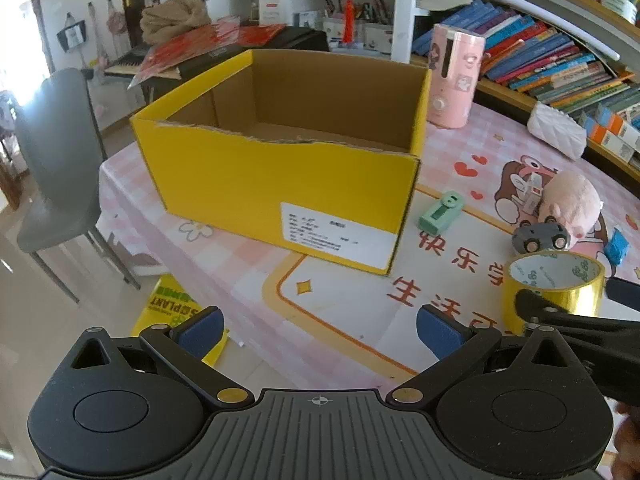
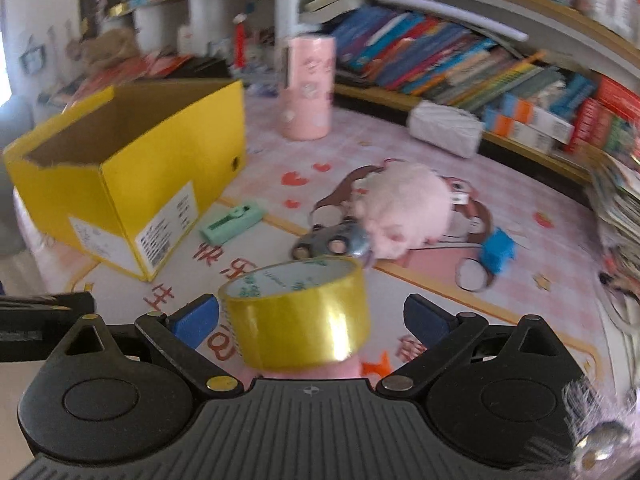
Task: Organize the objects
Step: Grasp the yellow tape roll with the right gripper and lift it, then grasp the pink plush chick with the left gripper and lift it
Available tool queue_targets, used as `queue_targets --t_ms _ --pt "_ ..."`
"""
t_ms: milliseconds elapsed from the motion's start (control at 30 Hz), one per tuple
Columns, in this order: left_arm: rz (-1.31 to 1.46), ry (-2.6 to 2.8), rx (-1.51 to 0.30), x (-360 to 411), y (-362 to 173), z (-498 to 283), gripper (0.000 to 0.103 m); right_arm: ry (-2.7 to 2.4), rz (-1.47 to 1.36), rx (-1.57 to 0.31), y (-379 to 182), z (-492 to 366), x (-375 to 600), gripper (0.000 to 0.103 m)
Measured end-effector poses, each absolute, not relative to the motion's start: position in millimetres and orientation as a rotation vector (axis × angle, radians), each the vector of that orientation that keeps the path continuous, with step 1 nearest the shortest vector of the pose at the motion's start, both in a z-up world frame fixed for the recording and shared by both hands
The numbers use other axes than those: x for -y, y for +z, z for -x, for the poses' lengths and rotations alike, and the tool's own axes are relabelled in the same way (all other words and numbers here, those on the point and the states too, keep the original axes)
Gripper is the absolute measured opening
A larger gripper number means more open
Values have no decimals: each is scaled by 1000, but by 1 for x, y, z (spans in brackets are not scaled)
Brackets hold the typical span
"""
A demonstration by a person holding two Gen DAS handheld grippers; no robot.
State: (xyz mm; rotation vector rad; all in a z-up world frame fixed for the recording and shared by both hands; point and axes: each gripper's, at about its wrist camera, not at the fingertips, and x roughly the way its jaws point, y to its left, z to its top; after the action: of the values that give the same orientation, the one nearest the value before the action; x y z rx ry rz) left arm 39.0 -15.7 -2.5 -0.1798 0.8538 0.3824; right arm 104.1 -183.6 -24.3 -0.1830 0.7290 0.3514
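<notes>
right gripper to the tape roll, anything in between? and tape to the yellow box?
Nothing visible. The tape roll stands between the open jaws of the right gripper, ungripped. Toward the yellow box there is only bare tablecloth; the green stapler-like item lies off to the side. The box is open-topped.

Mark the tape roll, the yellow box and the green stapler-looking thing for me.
tape roll [image 2: 298,320]: right wrist view, on its shiny yellow outer band.
yellow box [image 1: 240,184]: left wrist view, on the front wall.
green item [image 1: 440,213]: left wrist view, on its top face, beside the box.
</notes>
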Motion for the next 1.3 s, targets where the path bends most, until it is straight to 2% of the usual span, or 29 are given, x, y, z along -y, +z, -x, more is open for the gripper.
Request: queue_targets --t_ms 100,133,167,300,533,733,967,1100,1200,1300 --pt "186 377 -851 13 -1 -36 103 365 215 -767 -35 -116 177 96" --pt "185 373 -849 13 0 -36 103 376 223 -779 -39 -119 176 91" --pt "185 368 -849 13 0 -37 103 386 226 -782 -40 -121 176 90" --pt "183 333 -844 20 1 -42 103 393 138 -757 -28 -123 193 89" --pt "151 136 -868 59 -6 -70 103 209 -90 -546 24 -104 267 89" --pt "65 -111 -924 119 -20 -90 103 14 -148 -570 17 -91 309 89" --pt "42 -191 -1015 151 -40 -101 101 -18 -139 -581 12 -77 326 89" --pt "77 -187 -1055 149 -51 -107 90 0 -120 -598 10 -78 326 89" --pt "76 -240 -1035 152 -48 -103 70 15 -104 -604 8 -77 323 89" --pt "83 -264 -1040 151 -45 -99 70 19 -100 -608 7 -76 321 89"
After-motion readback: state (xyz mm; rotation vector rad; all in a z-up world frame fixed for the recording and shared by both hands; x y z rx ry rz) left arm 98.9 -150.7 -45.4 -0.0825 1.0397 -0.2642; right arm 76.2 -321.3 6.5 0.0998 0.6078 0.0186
